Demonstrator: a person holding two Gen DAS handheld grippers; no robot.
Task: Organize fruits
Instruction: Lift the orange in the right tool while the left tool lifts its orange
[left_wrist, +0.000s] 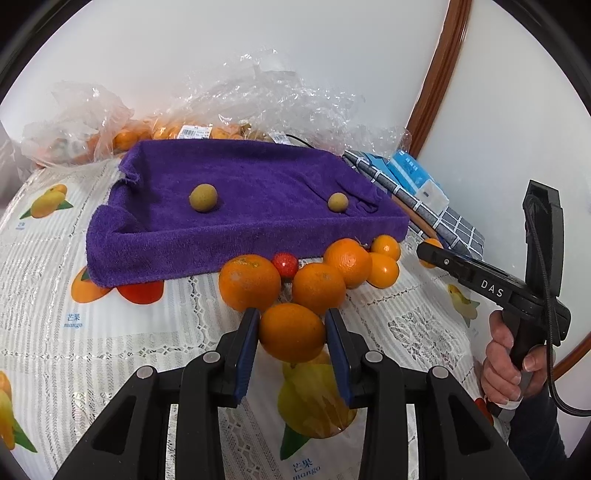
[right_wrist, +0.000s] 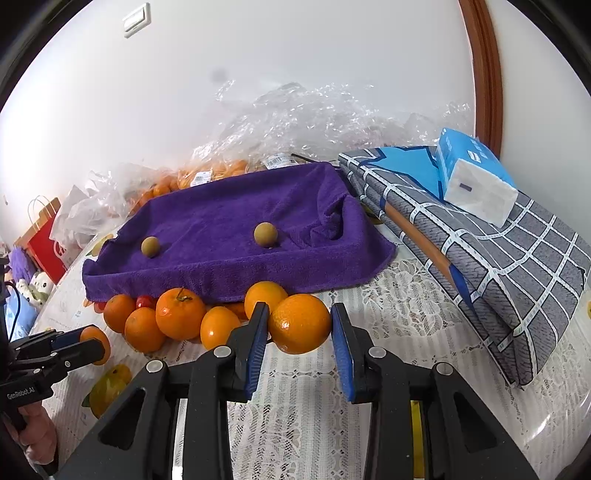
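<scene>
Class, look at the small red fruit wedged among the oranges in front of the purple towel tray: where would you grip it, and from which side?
Grip the red fruit across its round middle, coming from above. Oranges crowd both sides and the purple towel tray stands right behind it, so probably only its top is free.

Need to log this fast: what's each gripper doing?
Left gripper: shut on an orange.
Right gripper: shut on another orange.

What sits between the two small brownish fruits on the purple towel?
Nothing: bare purple towel separates the left fruit from the right fruit, shown in both wrist views.
</scene>
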